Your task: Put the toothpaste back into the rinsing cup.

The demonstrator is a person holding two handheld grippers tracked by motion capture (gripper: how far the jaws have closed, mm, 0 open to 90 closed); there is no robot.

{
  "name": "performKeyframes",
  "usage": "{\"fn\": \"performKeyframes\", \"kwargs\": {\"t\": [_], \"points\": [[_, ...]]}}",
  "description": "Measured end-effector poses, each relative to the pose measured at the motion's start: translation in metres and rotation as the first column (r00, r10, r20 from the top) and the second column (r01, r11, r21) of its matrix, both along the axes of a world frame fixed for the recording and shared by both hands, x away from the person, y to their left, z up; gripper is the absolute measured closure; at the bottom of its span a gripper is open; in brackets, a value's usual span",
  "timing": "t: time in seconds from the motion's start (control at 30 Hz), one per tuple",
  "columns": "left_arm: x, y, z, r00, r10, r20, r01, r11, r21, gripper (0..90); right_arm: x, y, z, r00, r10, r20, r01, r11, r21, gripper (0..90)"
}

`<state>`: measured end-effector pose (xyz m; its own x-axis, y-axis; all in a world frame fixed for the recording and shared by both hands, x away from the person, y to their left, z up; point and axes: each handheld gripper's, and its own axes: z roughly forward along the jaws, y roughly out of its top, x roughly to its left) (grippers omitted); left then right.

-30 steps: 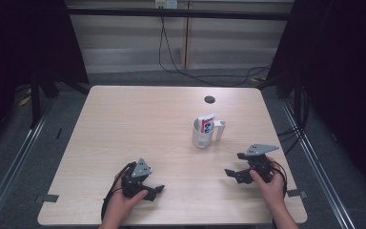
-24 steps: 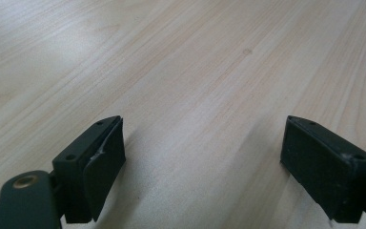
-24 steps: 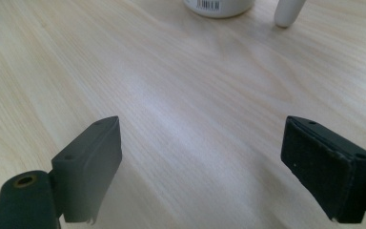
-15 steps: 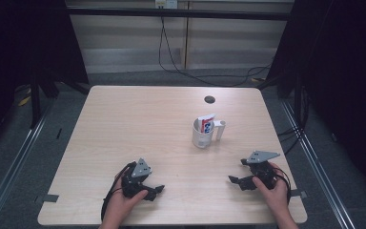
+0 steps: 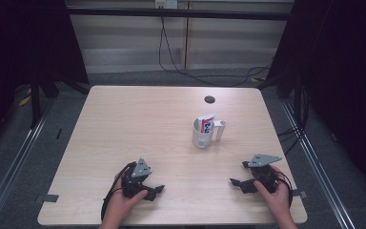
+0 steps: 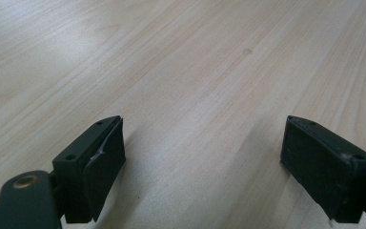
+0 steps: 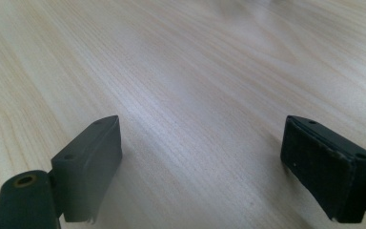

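Observation:
A white mug [image 5: 203, 133] with a red, white and blue tube [image 5: 207, 123] standing in it sits right of the table's middle. My left gripper [image 5: 158, 189] rests low near the front edge at the left, held by a hand, jaws wide open over bare wood [image 6: 205, 157]. My right gripper [image 5: 235, 182] lies near the front right, well in front of the mug, also open with nothing between its jaws [image 7: 202, 162].
A light wooden table [image 5: 138, 124] with a round dark cable hole [image 5: 209, 99] near its far edge. Dark curtains stand on both sides, cables run on the floor behind, and metal rails flank the table.
My right gripper has drawn back toward the front edge and sunk lower onto the table. The left gripper and the mug have stayed where they were.

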<state>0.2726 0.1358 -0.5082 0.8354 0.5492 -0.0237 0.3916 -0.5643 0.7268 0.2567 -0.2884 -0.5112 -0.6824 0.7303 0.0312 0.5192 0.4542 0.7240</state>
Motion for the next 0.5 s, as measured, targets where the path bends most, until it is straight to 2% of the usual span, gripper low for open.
{"fn": "performKeyframes", "kwargs": {"t": [0.5], "points": [[-0.0001,0.0,-0.0001,1.0,0.0,0.001,0.0,1.0,0.001,14.7,-0.0001,-0.0004,-0.0003,1.0,0.002,0.0,-0.002,1.0,-0.003,13.0]]}}
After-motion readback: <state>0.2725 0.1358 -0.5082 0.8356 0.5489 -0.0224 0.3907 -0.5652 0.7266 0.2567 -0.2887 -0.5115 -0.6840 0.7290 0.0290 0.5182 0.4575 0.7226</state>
